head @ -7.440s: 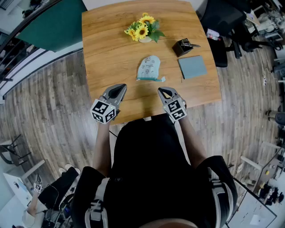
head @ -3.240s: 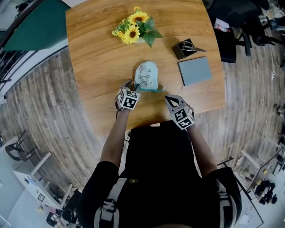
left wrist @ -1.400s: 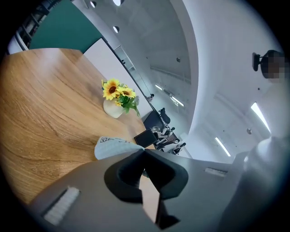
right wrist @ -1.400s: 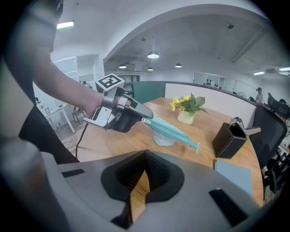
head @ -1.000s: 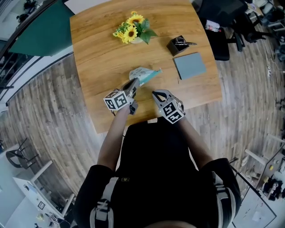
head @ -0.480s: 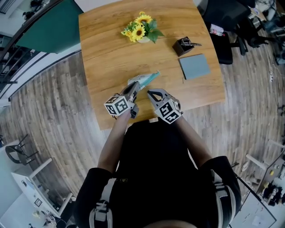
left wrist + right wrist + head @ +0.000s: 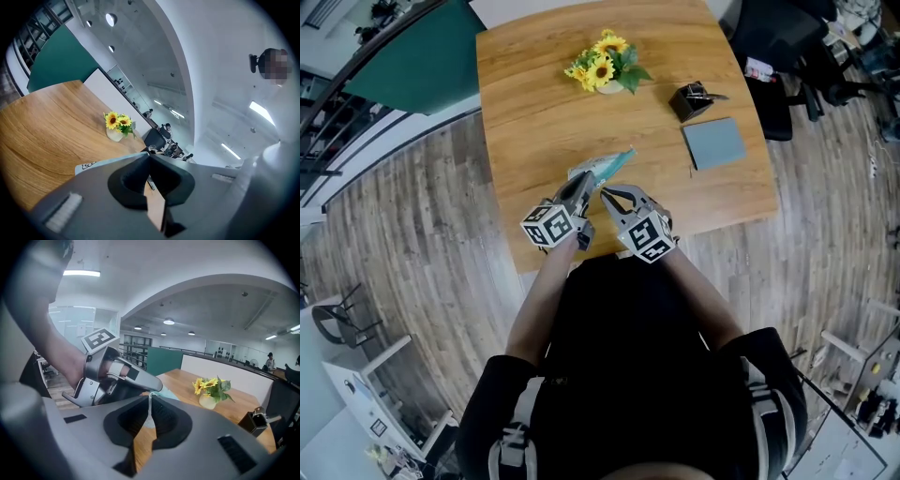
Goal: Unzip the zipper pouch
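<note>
Though the pouch [image 7: 602,167] carries print, it is unreadable.

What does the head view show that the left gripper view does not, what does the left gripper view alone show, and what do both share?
Only the head view: the flat grey-blue square pad, the right claw and the person's black top. Only the left gripper view: the white ceiling with its lamps. Both: the light wooden table, the yellow sunflowers in a pale pot, and the left claw shut on the pale blue zipper pouch.
</note>
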The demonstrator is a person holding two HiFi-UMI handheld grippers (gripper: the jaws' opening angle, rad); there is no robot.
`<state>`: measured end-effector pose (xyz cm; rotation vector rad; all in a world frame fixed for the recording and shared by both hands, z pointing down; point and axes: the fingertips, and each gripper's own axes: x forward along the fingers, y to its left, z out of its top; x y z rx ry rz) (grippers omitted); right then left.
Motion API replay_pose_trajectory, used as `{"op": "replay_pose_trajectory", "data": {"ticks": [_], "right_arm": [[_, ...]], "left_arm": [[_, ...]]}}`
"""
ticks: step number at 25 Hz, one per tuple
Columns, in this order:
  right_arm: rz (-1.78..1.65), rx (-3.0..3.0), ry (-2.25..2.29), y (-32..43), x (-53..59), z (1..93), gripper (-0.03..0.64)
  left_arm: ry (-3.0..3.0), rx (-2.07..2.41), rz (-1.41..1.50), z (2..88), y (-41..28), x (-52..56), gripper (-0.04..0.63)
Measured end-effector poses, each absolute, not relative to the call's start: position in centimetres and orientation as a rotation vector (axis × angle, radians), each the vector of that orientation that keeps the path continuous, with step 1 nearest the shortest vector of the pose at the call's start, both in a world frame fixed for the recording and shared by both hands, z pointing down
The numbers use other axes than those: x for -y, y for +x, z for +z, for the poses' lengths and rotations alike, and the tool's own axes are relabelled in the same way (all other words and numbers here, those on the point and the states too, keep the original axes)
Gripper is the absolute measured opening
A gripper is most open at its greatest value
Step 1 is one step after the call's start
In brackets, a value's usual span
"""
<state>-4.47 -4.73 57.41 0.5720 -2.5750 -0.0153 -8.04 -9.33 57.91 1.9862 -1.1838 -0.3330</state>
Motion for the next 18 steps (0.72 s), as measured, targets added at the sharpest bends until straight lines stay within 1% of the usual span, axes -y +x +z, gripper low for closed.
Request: {"op": "replay_pose_trajectory", "data": {"ticks": [11, 18], "right_arm": [[-0.113, 2.577, 0.619, -5.8, 4.5, 56.2, 0.055], [-0.140, 2.556, 0.687, -5.3, 4.8, 55.9, 0.046]], "left_arm": [[2.006, 1.220, -0.338, 56.5, -8.3, 8.7, 0.002], [2.010, 1.222, -0.346, 56.4, -8.4, 8.3, 0.002]]}}
